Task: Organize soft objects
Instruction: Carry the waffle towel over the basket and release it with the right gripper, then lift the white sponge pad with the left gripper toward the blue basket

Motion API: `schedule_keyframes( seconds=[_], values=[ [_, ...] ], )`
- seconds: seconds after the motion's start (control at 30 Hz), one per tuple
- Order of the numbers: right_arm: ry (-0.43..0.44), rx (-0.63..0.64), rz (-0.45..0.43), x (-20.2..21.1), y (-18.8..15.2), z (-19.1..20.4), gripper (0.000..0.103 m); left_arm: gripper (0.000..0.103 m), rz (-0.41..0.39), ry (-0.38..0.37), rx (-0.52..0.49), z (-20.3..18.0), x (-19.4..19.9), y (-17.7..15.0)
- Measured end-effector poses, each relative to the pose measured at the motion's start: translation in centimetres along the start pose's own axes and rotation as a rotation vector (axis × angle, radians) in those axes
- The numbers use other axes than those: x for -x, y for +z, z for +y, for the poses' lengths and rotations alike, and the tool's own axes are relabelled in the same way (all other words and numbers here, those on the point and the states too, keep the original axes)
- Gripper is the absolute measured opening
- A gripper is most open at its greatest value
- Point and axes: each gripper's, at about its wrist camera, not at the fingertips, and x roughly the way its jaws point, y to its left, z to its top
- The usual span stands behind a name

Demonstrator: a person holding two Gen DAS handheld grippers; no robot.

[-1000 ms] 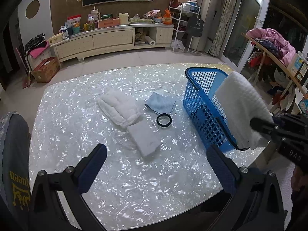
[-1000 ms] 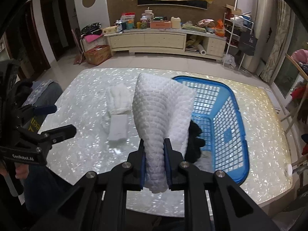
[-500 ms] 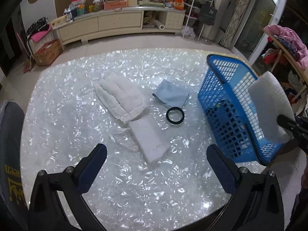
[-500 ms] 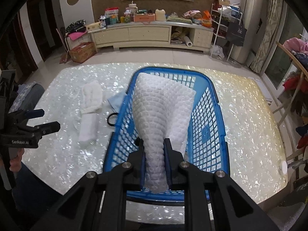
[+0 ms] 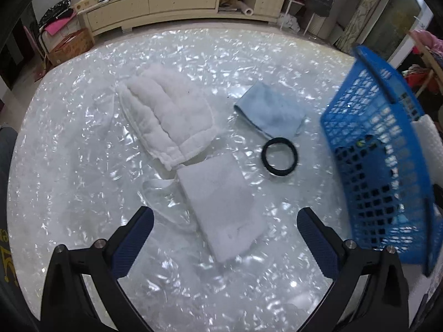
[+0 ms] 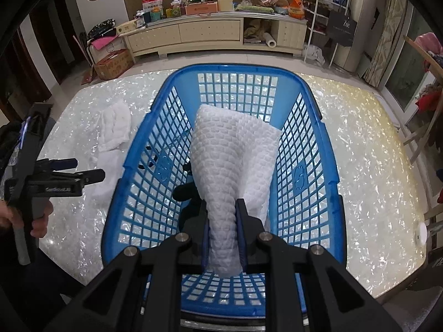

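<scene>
Clamping white quilted cloth (image 6: 221,166) inside blue basket (image 6: 329,166) rim, right claw (image 6: 223,238), left claw (image 5: 224,232) apart, perhaps above table (image 5: 69,179).

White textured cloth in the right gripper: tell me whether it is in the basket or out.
In, but not released. The cloth hangs inside the blue basket, below its rim, with the right gripper shut on it.

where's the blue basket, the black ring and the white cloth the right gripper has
blue basket (image 6: 177,83): right wrist view, far rim.
black ring (image 5: 279,157): left wrist view, on its band, lying on the table.
white cloth (image 6: 221,163): right wrist view, textured middle, above the right gripper (image 6: 223,238).
</scene>
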Motion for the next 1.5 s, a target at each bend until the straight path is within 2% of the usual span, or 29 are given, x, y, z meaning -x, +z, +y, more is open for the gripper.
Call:
schedule_keyframes(
  seconds=[0.47,0.63,0.8,0.9,0.97,1.03,1.2,1.27,1.5],
  values=[
    [-0.009,-0.008,0.056,-1.7,0.1,-0.8,0.016,0.103,0.057,0.035,0.007,-0.2,-4.3,1.1],
    [-0.009,-0.009,0.086,-2.5,0.0,-0.9,0.018,0.092,0.075,0.078,-0.003,-0.5,-5.4,0.9],
    [-0.014,-0.008,0.104,-2.9,-0.3,-0.7,0.02,0.075,0.065,0.087,-0.007,-0.7,-5.1,0.9],
    [-0.013,-0.009,0.111,-3.1,-0.6,-0.6,0.029,0.064,0.059,0.077,-0.002,-0.4,-4.7,0.9],
    [-0.016,-0.012,0.109,-2.9,-0.7,-0.6,0.04,0.062,0.06,0.063,0.004,0.2,-4.2,0.7],
    [-0.027,-0.016,0.1,-2.6,-0.9,-0.6,0.048,0.062,0.056,0.048,0.009,0.4,-3.7,0.5],
    [-0.047,-0.023,0.076,-1.5,-1.2,-1.0,0.064,0.062,-0.026,0.003,-0.011,0.1,0.1,-0.2],
    [-0.052,-0.032,0.061,-1.0,-1.3,-1.2,0.076,0.062,-0.039,-0.005,-0.025,-0.3,1.2,-0.3],
    [-0.058,-0.045,0.032,0.7,-1.7,-1.2,0.09,0.062,-0.094,-0.029,-0.079,-2.0,6.2,-1.9]
  ],
)
